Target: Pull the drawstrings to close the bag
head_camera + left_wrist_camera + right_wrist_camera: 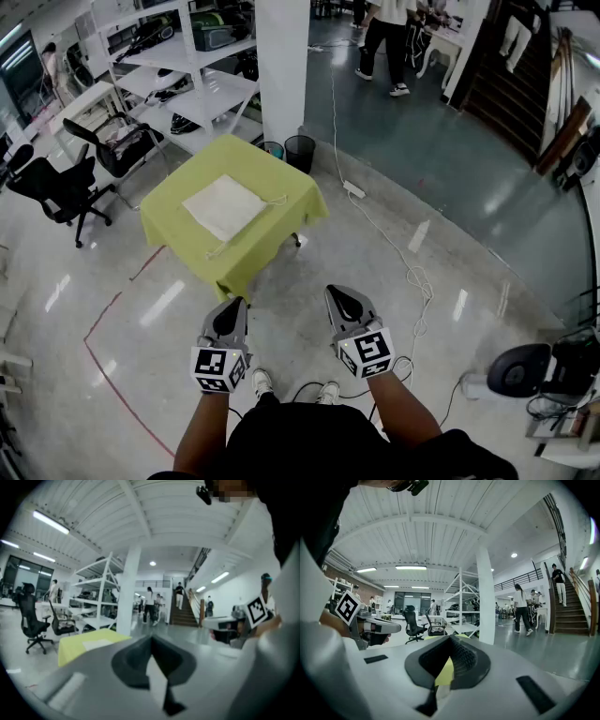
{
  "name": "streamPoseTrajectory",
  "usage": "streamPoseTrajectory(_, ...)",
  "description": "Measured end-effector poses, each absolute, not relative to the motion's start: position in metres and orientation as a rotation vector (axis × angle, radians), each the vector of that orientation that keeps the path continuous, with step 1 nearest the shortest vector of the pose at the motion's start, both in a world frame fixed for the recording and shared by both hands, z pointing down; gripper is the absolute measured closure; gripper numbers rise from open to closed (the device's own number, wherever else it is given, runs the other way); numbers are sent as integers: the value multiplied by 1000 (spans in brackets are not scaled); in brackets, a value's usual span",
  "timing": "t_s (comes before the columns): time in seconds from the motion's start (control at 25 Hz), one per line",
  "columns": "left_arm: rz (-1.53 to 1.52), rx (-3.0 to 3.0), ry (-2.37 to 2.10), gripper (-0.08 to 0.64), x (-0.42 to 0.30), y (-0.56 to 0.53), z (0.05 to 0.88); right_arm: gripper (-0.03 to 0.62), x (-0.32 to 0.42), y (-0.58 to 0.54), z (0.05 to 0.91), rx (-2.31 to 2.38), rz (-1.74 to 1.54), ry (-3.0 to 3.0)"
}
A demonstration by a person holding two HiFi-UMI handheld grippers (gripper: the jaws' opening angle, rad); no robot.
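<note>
Glossy workshop floor stretches between the person and a counter [161, 208] draped in yellow-green cloth. The white bag [225, 206] lies flat on it, well apart from both tools. Left tongs [240, 304] and right tongs [330, 291] are each pressed together on nothing. The thin fabric looks light and limp, and it would likely slide on the cloth. The drawstrings [275, 200] trailing from its edges seem the places to pinch, one per side.
</note>
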State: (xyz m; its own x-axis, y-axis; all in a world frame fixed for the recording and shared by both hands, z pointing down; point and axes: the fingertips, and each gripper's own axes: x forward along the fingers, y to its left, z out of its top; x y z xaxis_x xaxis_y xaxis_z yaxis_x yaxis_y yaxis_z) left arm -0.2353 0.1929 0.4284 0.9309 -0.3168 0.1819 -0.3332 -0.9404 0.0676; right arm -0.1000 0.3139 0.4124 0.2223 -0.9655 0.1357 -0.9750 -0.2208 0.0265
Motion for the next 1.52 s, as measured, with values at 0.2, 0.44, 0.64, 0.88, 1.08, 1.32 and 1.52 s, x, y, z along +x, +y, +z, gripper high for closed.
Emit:
streamPoseTrajectory(0.2,274,2985,-500,555,-229,205,435,601,-93,320,416,2370,137,-1886)
streamPoseTrajectory(0.44,298,2988,-501,555,-212,224,440,601,-78,337,420,2366,135,-1897)
streamPoseTrajectory(0.64,325,2997,-519,555,-195,245,440,601,-64,360,422,2373,150,-1948)
streamPoseTrajectory(0.88,351,3000,-557,555,-184,271,446,601,-52,382,425,2376,161,-2006)
streamPoseTrajectory(1.08,361,2984,-564,555,-182,282,444,601,-37,392,421,2388,180,-2028)
streamPoseTrajectory(1.32,355,2943,-579,555,-174,259,452,601,-29,370,423,2364,171,-2055)
streamPoseTrajectory(1.52,268,2861,-590,555,-155,214,451,601,-15,335,424,2319,170,-2065)
